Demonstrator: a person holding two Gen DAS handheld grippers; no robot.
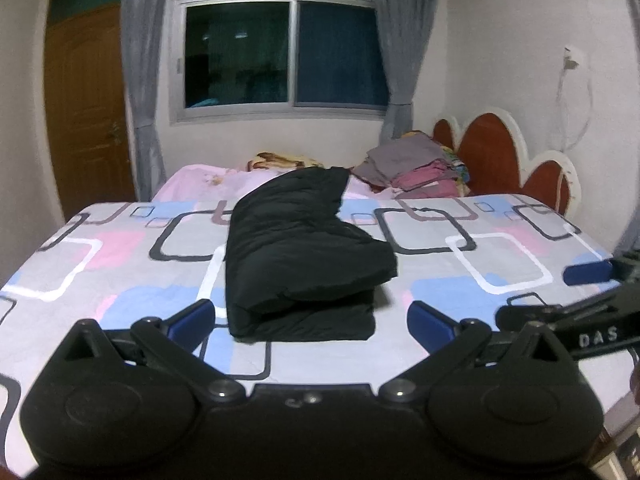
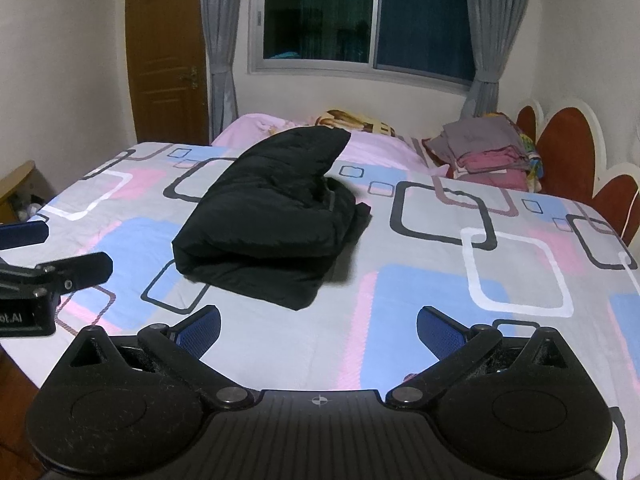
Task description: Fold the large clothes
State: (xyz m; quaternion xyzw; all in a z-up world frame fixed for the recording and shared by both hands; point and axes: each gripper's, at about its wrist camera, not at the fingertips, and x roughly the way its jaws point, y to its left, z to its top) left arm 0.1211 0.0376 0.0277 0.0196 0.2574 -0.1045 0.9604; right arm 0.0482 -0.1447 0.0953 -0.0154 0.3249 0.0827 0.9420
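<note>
One black padded garment [image 1: 296, 256] lies on the patterned bedsheet [image 1: 460, 264], near the middle of the bed, touched by neither gripper. It is folded over on itself into a thick bundle, the rounded fold edge facing the cameras and the lower layer showing beneath it. An unfolded portion extends away toward the pink bedding [image 2: 256, 124] and tapers to a raised tip.

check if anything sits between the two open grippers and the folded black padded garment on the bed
Nothing visible does. Only bare patterned bedsheet lies between the left gripper, the right gripper and the folded black padded garment.
</note>
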